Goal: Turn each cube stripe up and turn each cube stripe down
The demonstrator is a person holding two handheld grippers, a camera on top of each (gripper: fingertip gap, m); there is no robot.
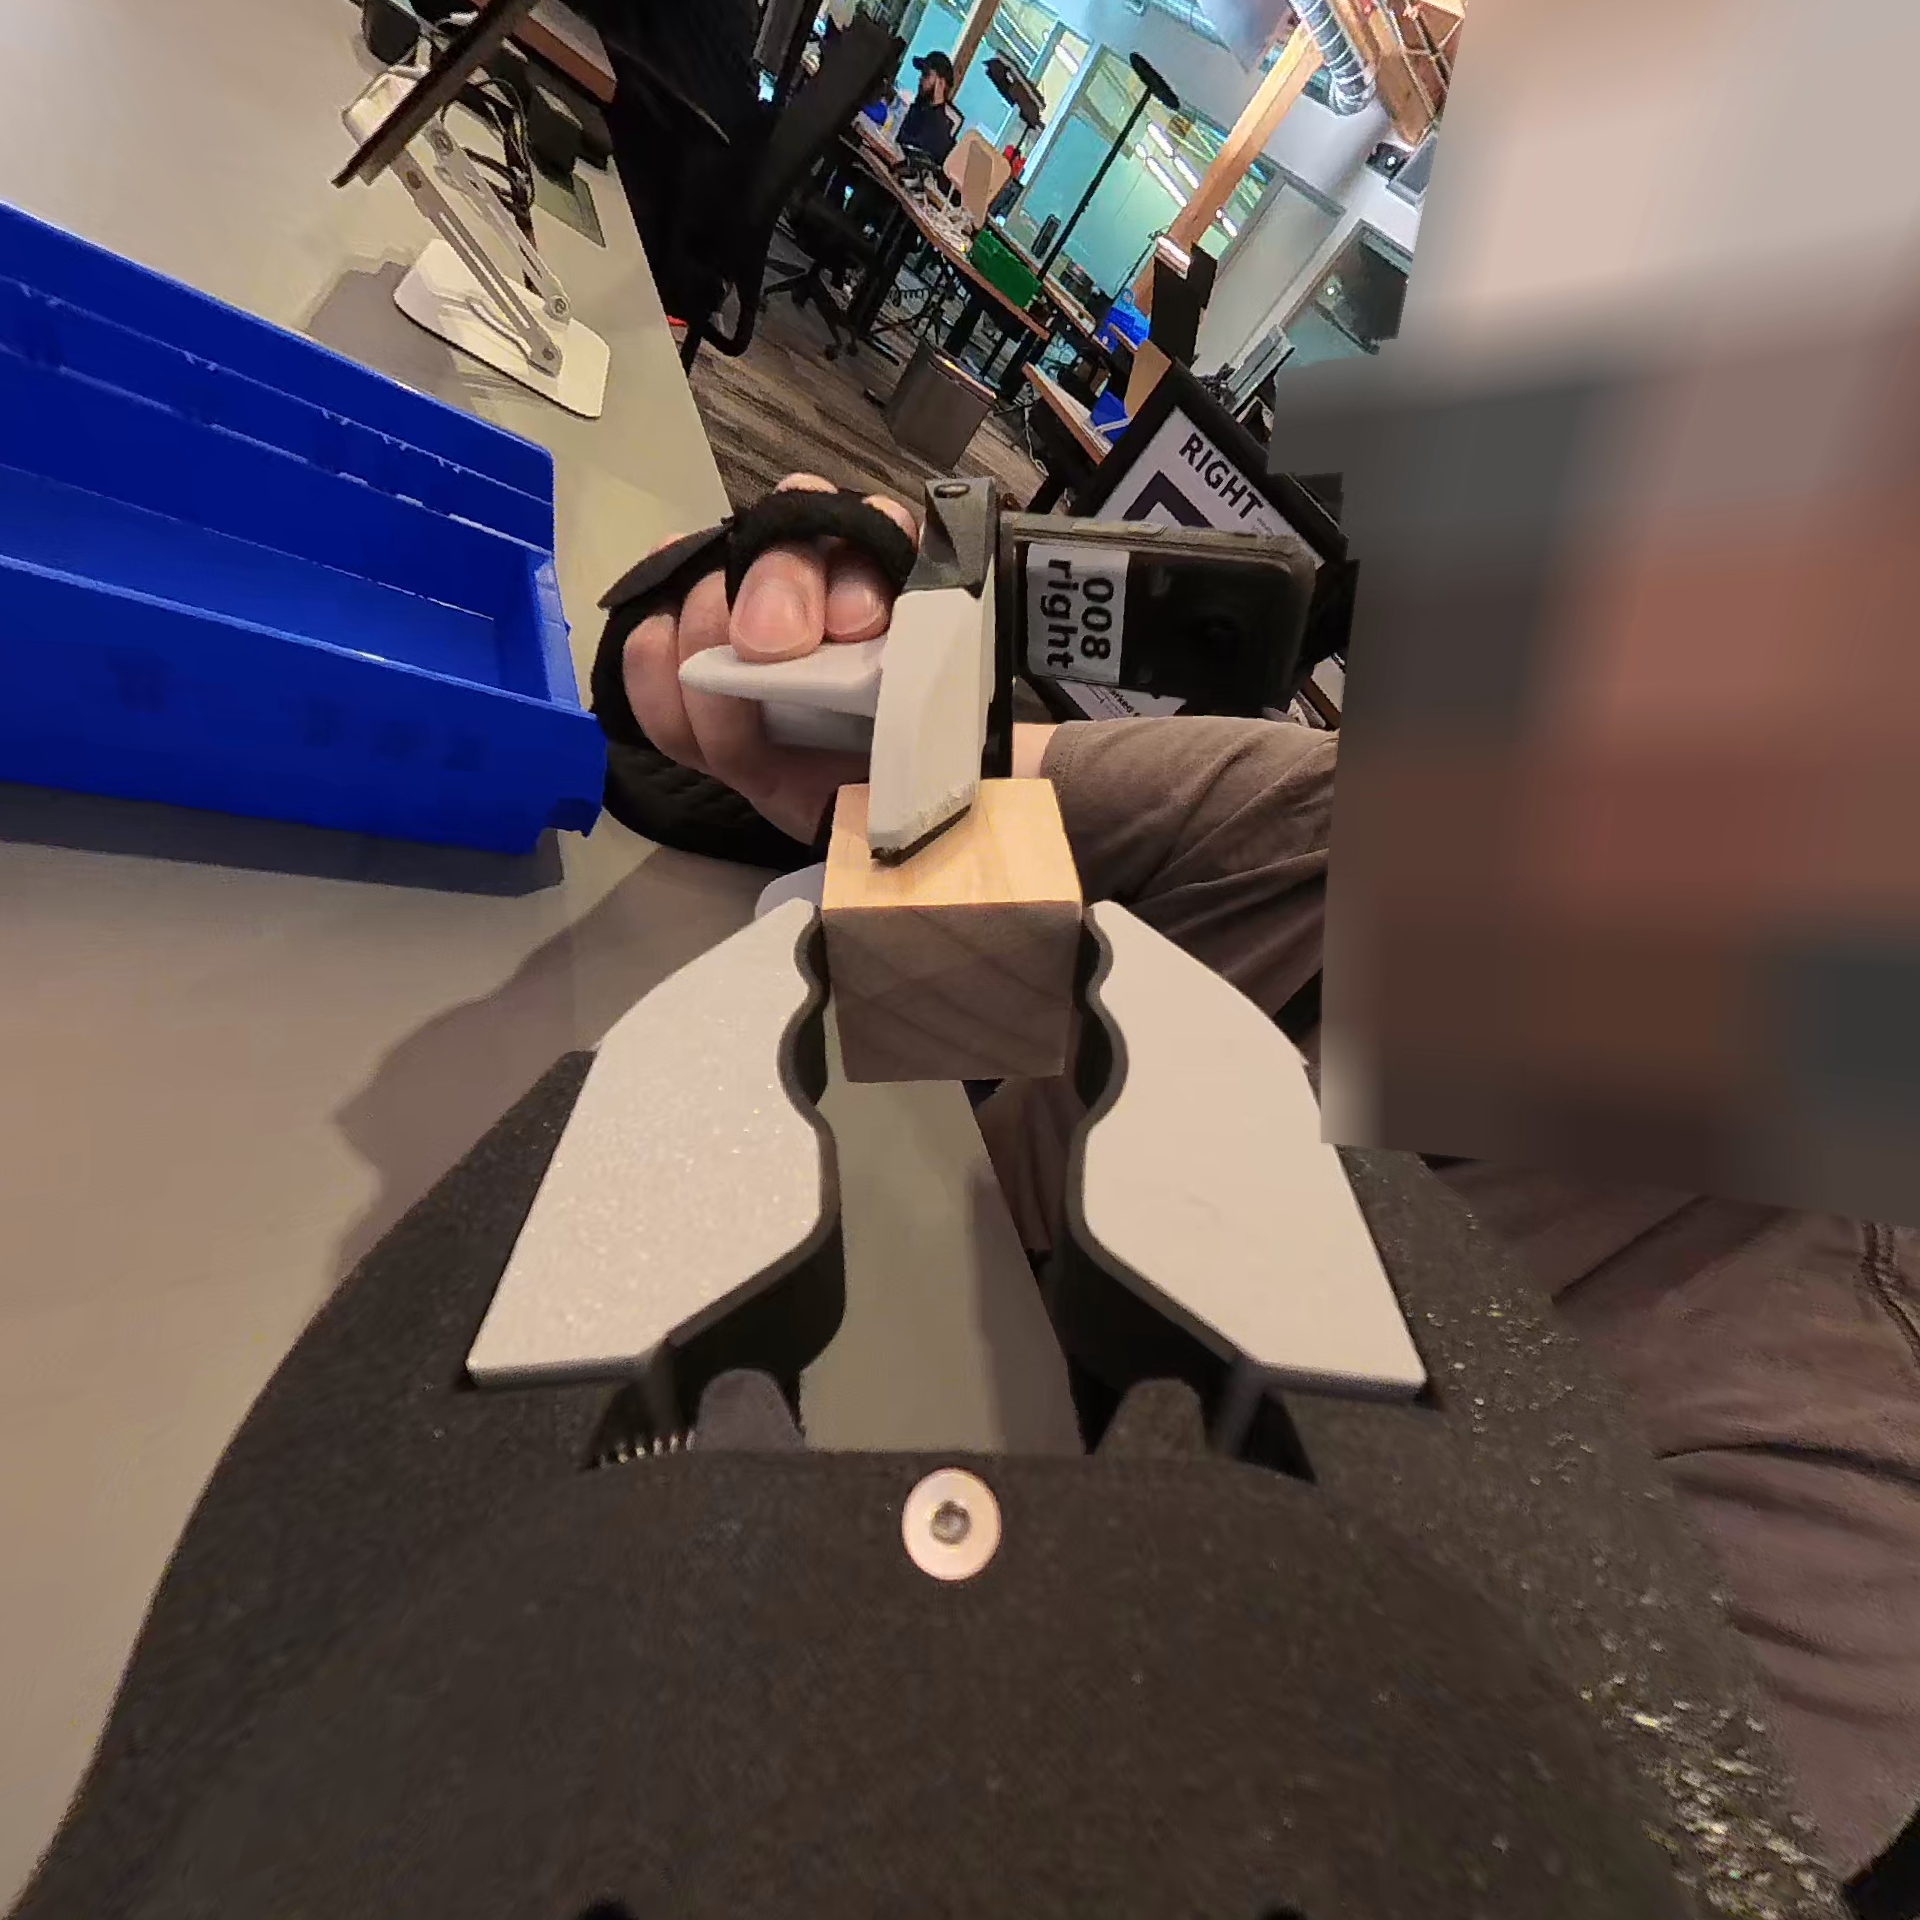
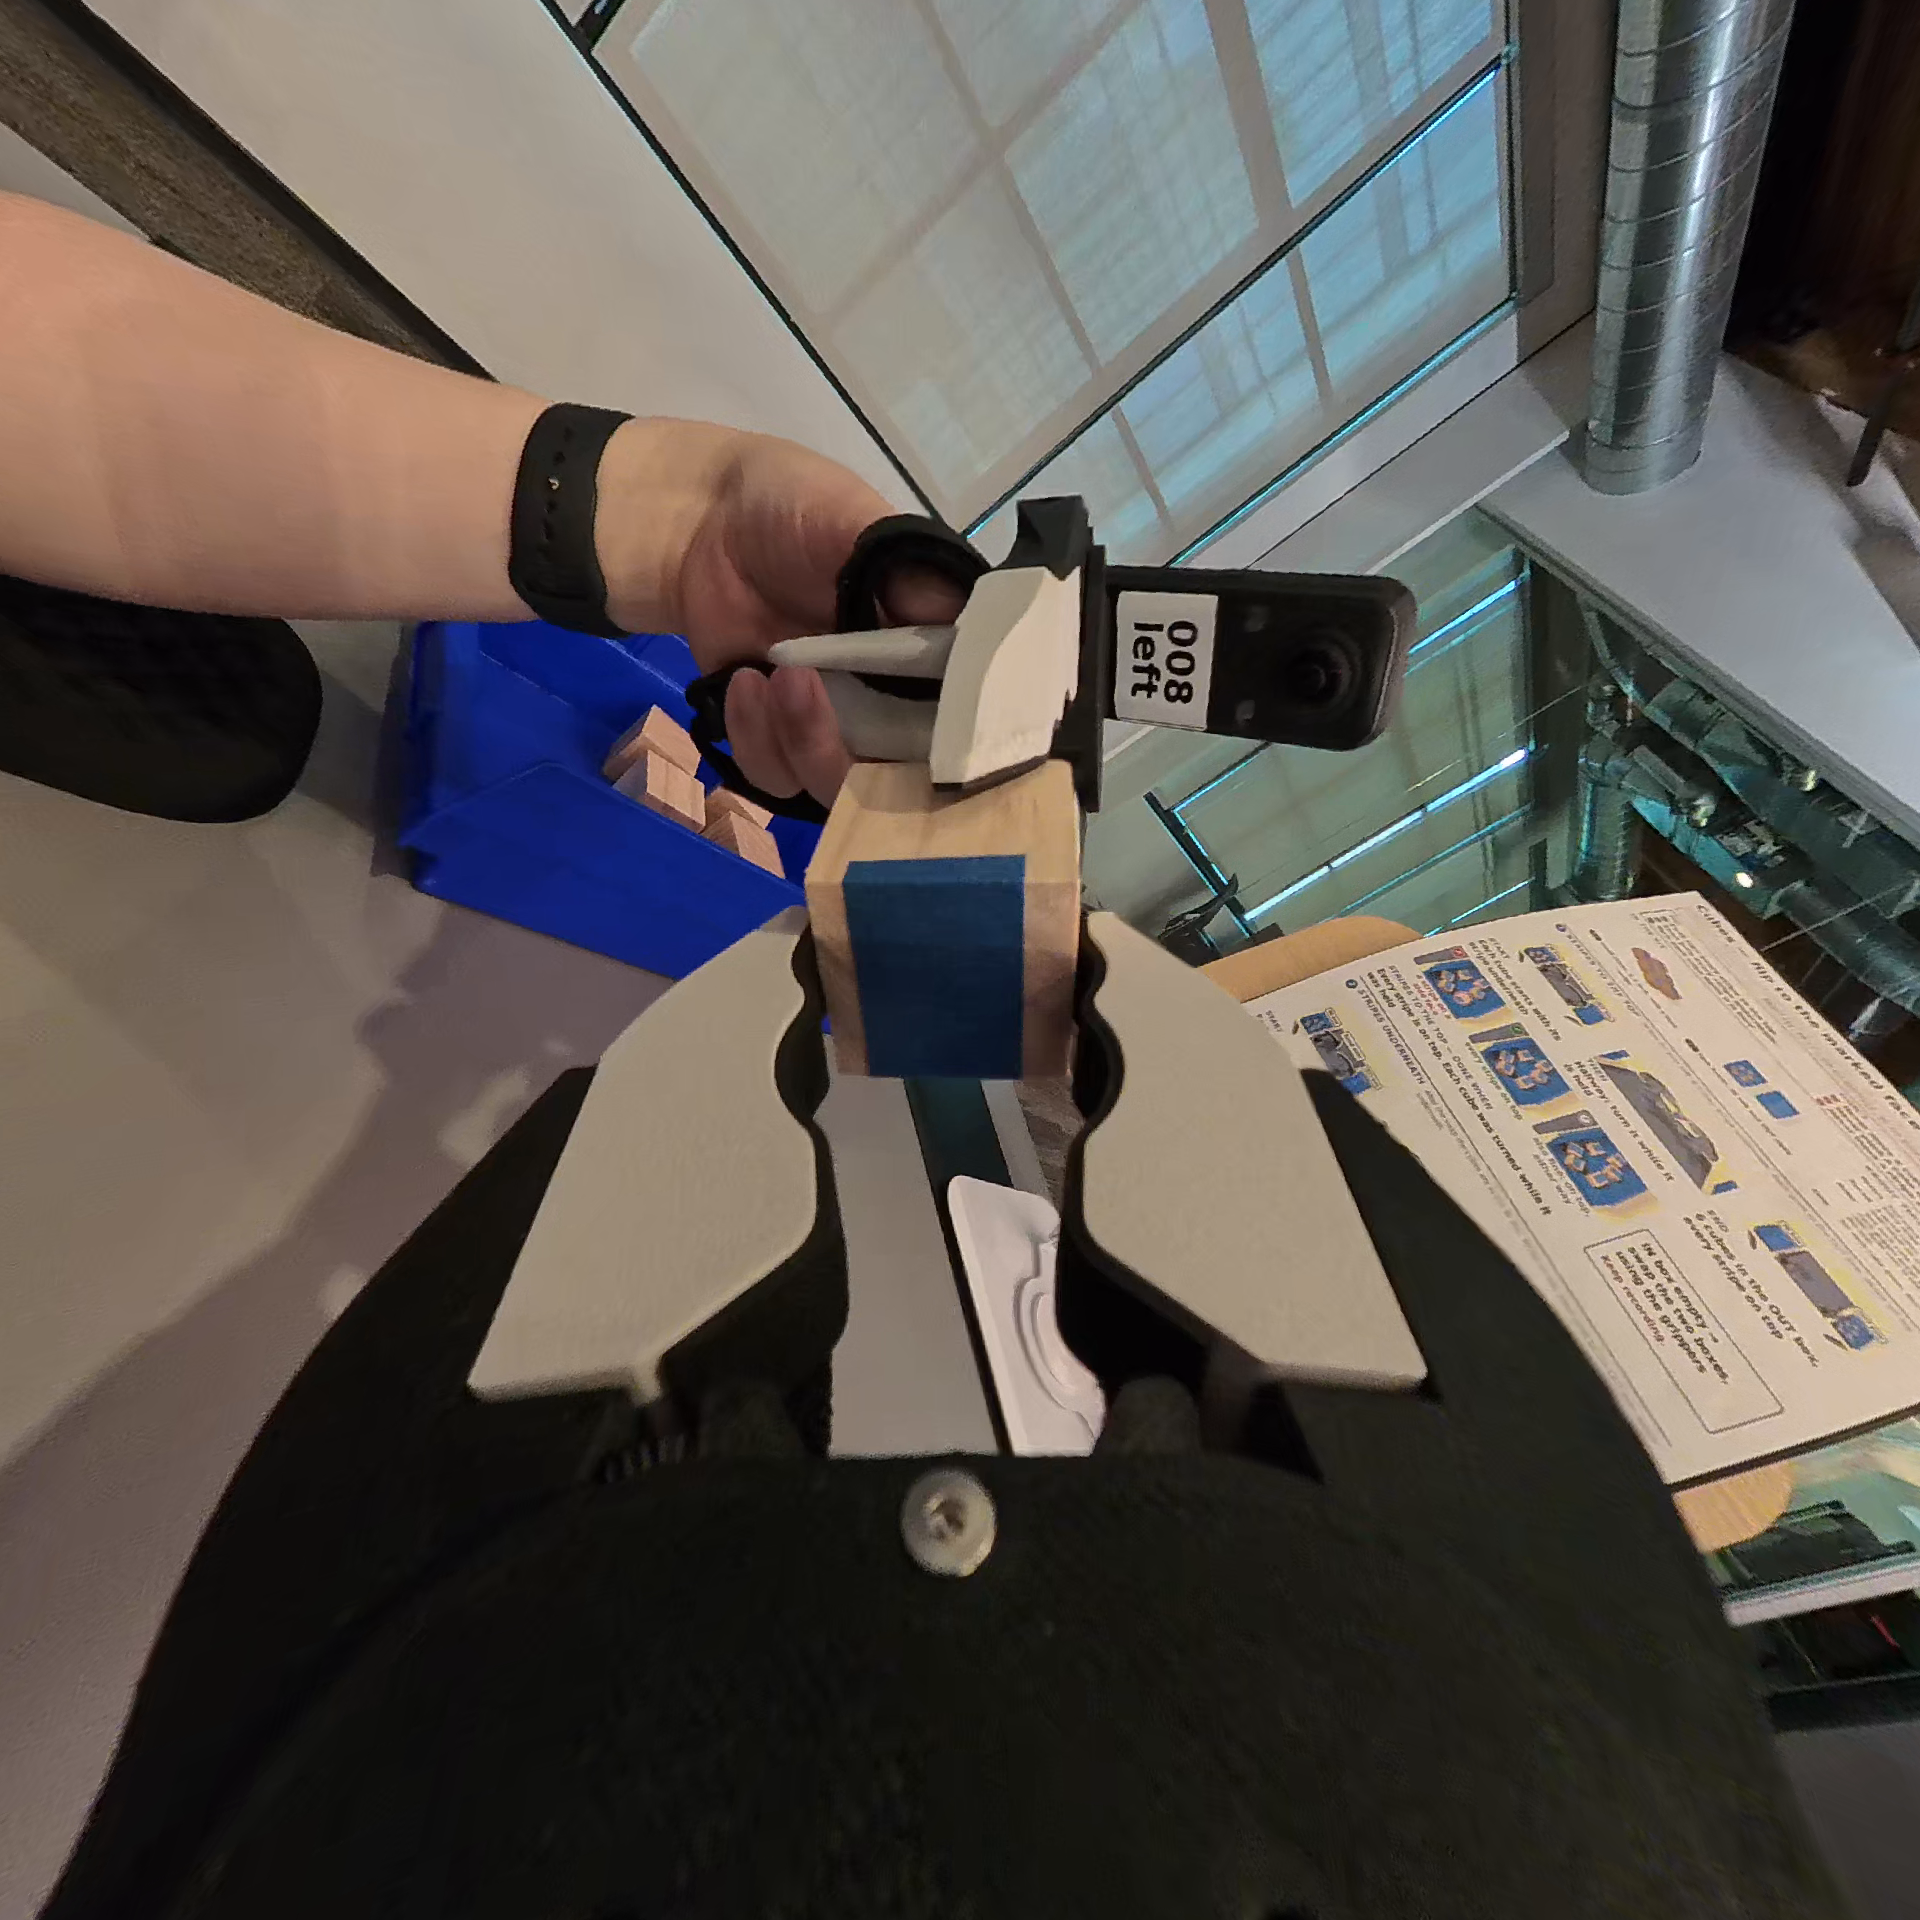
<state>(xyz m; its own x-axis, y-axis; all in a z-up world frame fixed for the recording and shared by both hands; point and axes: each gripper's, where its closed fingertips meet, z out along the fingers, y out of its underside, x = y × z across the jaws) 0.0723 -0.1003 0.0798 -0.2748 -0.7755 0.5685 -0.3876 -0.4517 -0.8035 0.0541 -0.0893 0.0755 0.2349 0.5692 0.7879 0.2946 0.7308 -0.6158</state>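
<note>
Wooden cube (image 2: 940, 935) held aloft, blue stripe (image 2: 930, 961) facing sideways.

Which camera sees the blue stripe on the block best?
The right wrist view: the blue stripe faces that camera, covering most of the wooden cube's near side. The left wrist view shows only bare wood on the cube; no stripe appears there.

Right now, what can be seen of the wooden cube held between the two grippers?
The wooden cube is pale, light-grained wood, held in the air above the grey table. A broad blue stripe covers the face towards the right wrist camera; the face seen from the left wrist camera is bare wood. The right gripper and the left gripper each clamp it across opposite faces, and both look shut on it.
</note>
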